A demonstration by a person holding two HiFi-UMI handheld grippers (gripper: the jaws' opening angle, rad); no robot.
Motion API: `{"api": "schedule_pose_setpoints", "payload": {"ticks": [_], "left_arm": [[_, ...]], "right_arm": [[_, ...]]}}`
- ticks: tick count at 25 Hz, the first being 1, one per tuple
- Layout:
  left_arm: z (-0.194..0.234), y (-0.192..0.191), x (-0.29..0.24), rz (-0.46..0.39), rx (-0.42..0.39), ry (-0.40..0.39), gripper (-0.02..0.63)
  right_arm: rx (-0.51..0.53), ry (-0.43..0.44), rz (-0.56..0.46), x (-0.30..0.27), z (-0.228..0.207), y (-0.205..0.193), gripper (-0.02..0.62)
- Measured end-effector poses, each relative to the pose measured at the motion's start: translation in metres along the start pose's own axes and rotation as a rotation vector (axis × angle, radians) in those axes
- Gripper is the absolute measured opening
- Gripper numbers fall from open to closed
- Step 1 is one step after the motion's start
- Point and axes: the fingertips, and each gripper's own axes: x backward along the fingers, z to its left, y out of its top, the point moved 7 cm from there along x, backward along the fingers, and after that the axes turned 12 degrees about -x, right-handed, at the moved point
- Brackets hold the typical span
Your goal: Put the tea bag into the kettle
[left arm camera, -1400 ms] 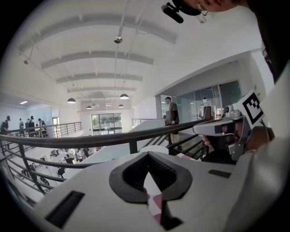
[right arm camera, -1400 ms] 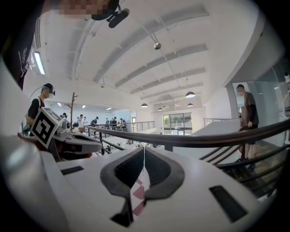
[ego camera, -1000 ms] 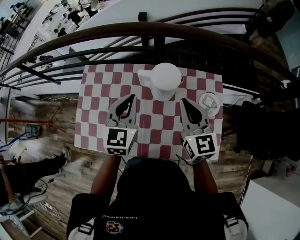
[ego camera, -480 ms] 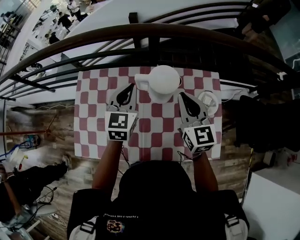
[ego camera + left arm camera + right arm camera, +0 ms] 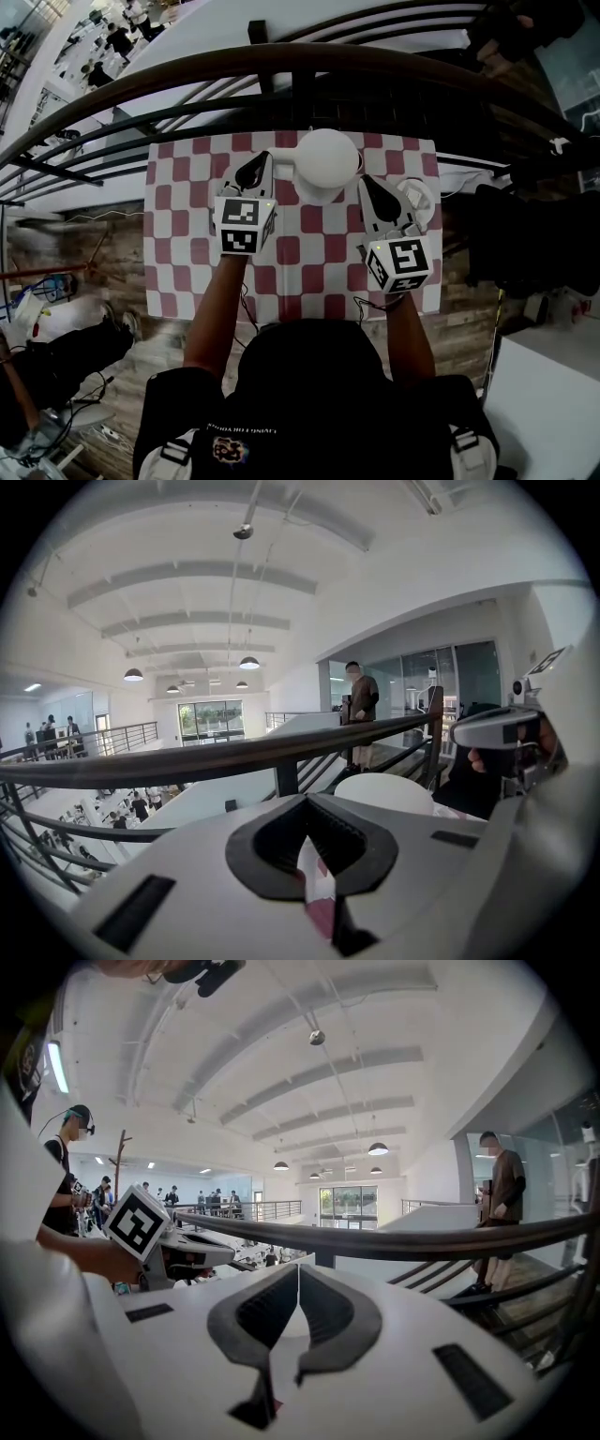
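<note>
Head view shows a white, round-lidded kettle [image 5: 325, 161] standing at the far edge of the tabletop [image 5: 187, 244], which is covered in a red-and-white checked cloth. The left tongs [image 5: 262, 161] lie just beside the kettle's left side; whether they touch it cannot be told. The right tongs [image 5: 368, 184] sit near the kettle's right side, with a small white round dish [image 5: 419, 199] just to their right. Something pale lies in the dish, too small to tell whether it is the tea bag.

Left gripper view has the left tongs [image 5: 305, 799] closed tip to tip and empty, the kettle's lid [image 5: 386, 789] just past them. Right gripper view has the right tongs [image 5: 298, 1266] likewise closed on nothing. A dark curved railing [image 5: 300, 58] runs behind the tabletop.
</note>
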Motion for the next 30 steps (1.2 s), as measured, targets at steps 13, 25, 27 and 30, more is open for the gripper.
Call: {"api": "schedule_pose_setpoints", "payload": {"ticks": [13, 25, 27, 30], "left_arm": [[0.003, -0.013, -0.022, 0.042, 0.010, -0.014, 0.003], [0.003, -0.021, -0.025, 0.065, 0.018, -0.026, 0.003], [0.002, -0.021, -0.025, 0.064, 0.013, -0.025, 0.003], [0.003, -0.021, -0.025, 0.055, 0.014, -0.020, 0.003]], "right_arm": [[-0.006, -0.023, 0.028, -0.013, -0.010, -0.009, 0.015], [-0.019, -0.056, 0.041, -0.028, -0.026, -0.017, 0.015], [-0.024, -0.059, 0.041, -0.029, -0.028, -0.018, 0.015], [-0.029, -0.066, 0.037, -0.030, -0.029, -0.018, 0.017]]}}
